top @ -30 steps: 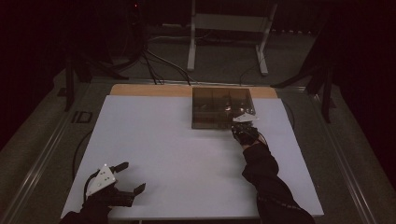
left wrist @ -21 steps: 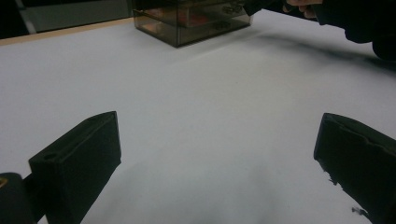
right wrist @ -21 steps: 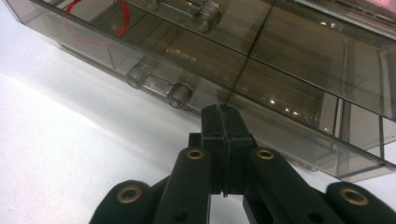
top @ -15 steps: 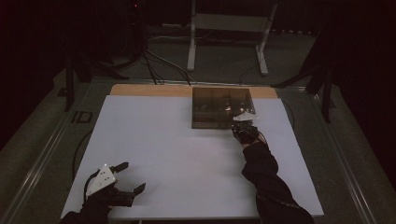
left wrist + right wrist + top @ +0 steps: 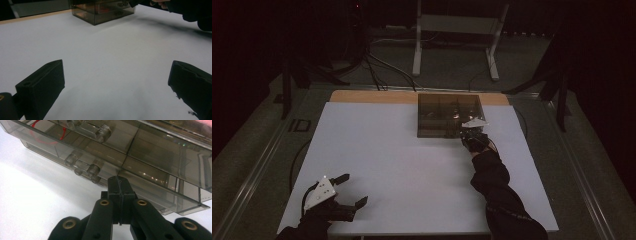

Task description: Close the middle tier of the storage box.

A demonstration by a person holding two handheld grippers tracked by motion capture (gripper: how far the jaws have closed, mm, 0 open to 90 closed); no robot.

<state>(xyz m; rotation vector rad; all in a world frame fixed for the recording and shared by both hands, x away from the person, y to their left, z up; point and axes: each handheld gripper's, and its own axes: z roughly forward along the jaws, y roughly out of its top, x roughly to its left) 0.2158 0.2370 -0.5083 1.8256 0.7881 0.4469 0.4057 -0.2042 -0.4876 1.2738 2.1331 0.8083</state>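
Observation:
A smoky see-through drawer box (image 5: pixel 439 114) stands at the far middle of the white table (image 5: pixel 387 150). My right gripper (image 5: pixel 466 134) is at the box's front right corner. In the right gripper view its jaws are pressed together (image 5: pixel 119 185), tips against the lower front edge of the box (image 5: pixel 155 157), just right of a clear drawer handle (image 5: pixel 85 167). Nothing shows between the jaws. My left gripper (image 5: pixel 353 190) rests near the front left edge, jaws wide apart (image 5: pixel 117 63) over bare table, pointing toward the box (image 5: pixel 102 12).
A strip of wooden tabletop (image 5: pixel 372 96) shows behind the white sheet. Beyond the table stand a metal frame (image 5: pixel 452 30) and loose cables (image 5: pixel 377 65) on the dark floor. A red item (image 5: pixel 50 135) lies inside a drawer of the box.

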